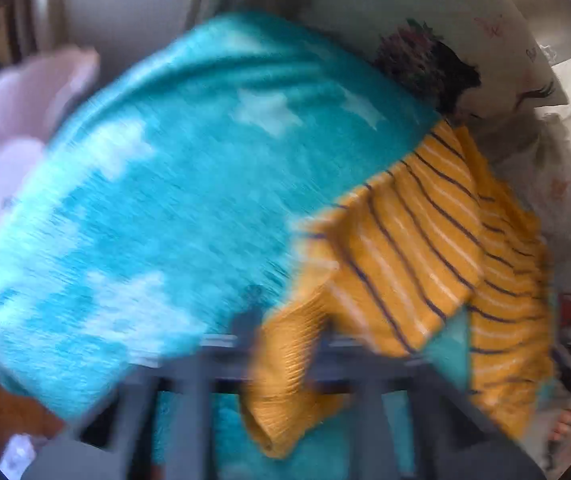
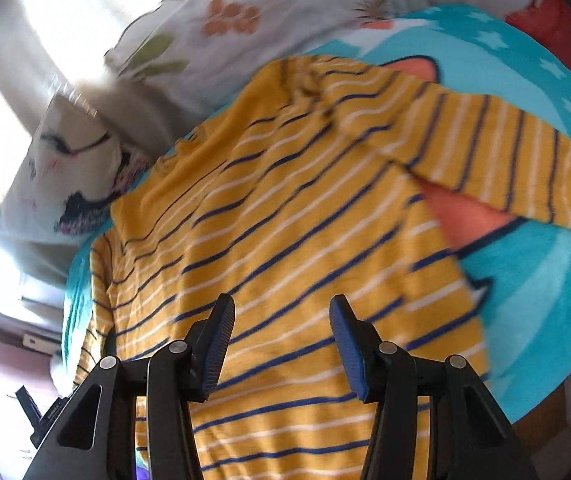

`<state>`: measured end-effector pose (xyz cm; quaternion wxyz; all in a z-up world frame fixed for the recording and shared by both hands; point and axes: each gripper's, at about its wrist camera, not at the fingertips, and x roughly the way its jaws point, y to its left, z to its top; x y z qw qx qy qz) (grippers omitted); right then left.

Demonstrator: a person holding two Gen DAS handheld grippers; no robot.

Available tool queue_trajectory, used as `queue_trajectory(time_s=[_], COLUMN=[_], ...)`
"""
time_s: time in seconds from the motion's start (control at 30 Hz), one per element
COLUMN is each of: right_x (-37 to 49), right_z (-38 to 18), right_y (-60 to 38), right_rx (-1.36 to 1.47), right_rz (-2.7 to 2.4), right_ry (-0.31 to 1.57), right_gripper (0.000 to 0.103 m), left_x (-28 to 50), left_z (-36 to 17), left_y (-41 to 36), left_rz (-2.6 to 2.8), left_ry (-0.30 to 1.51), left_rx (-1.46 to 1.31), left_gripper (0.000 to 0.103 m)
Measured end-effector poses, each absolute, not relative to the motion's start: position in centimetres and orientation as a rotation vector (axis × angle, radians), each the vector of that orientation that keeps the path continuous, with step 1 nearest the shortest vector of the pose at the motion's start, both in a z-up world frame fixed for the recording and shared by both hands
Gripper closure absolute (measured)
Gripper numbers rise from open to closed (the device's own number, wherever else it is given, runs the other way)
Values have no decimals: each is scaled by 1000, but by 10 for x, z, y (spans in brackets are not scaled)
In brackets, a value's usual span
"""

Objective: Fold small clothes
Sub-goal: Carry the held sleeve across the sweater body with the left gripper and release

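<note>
A small mustard-yellow top (image 2: pixel 285 216) with navy and white stripes lies on a turquoise blanket (image 2: pixel 533 272). One sleeve (image 2: pixel 497 152) is folded across toward the right. My right gripper (image 2: pixel 281 344) is open and empty, its blue-padded fingers (image 2: pixel 217 344) just above the top's lower body. In the blurred left wrist view the top (image 1: pixel 417 248) hangs at the right over the blanket (image 1: pixel 165 200). My left gripper (image 1: pixel 285 364) looks shut on the top's ribbed cuff (image 1: pixel 285 384), which drapes over the fingers.
Printed pillows (image 2: pixel 73 168) lie beyond the top, one with a face drawing, also in the left wrist view (image 1: pixel 497 52). A floral white cloth (image 2: pixel 245 20) lies at the back. Pink bedding (image 1: pixel 13 120) sits left of the blanket. Wooden floor (image 1: pixel 1 400) shows below it.
</note>
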<state>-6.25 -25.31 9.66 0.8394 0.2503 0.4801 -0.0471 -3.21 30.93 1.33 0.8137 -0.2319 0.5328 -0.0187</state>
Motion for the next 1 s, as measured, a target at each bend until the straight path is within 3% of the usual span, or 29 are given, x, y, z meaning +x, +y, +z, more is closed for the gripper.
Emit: queue_trajectory(time_s=[0.33,0.53,0.7,1.0], right_x=[-54,-53,-64,-69], right_z=[102,89,96,95], right_y=[-201,-189,-196,-242], right_rx=[444,452,434,479], right_rz=[-107,-104,-115,-82], right_ry=[1023,1065,1048,1030], right_gripper=[49,49,49,49], left_x=[-5,25,32,46], left_z=[73,109,143,162], left_y=[442,437,371,146], left_rz=[130,112,-31,-386], left_ry=[1050,1021,984,1006], left_rx=[-572,-470,-392,-330], left_gripper=[95,95,95,95])
